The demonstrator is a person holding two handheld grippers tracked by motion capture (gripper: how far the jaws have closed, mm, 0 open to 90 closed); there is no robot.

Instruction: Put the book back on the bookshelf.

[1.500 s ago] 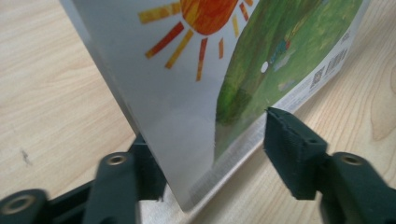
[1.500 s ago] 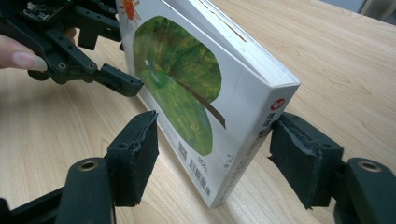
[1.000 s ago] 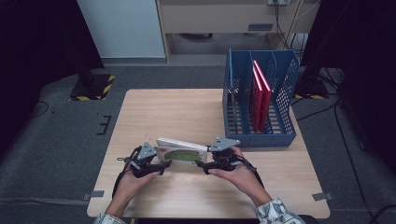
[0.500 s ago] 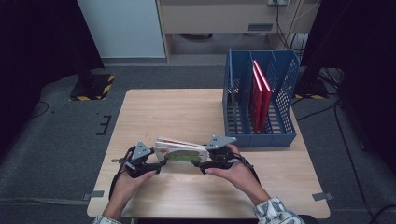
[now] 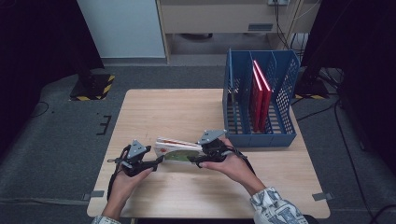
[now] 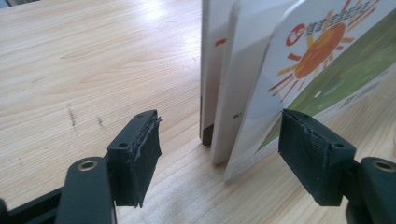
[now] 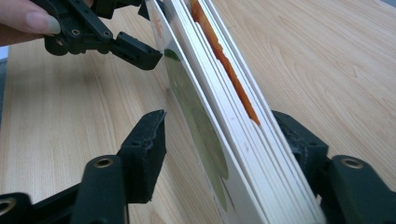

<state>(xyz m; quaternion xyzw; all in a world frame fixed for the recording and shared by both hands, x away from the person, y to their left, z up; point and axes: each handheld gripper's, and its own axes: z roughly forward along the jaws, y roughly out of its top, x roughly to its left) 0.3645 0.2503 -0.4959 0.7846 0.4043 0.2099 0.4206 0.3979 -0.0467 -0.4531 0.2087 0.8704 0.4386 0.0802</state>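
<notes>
A small stack of thin books (image 5: 177, 149) stands on its long edge on the wooden table (image 5: 177, 112), the green cover with a sun picture (image 6: 322, 60) facing the person. My left gripper (image 5: 159, 160) straddles the stack's left end (image 6: 219, 154). Its jaws have just been opening, and the left pad (image 6: 140, 149) stands clear of the books. My right gripper (image 5: 198, 158) straddles the right end (image 7: 224, 144). Its jaws have just been closing: the far pad (image 7: 299, 140) lies against the back book, while the near pad (image 7: 149, 144) is still off the green cover.
A blue mesh file rack (image 5: 285, 93) stands at the table's right rear with two red books (image 5: 259, 93) upright in one slot. Bare tabletop lies behind and in front of the stack. Grey carpet surrounds the table.
The stack has shifted slightly left and toward the person and now shows its green cover more. The right gripper moved left with it and its jaws narrowed. The left hand hardly moved.
</notes>
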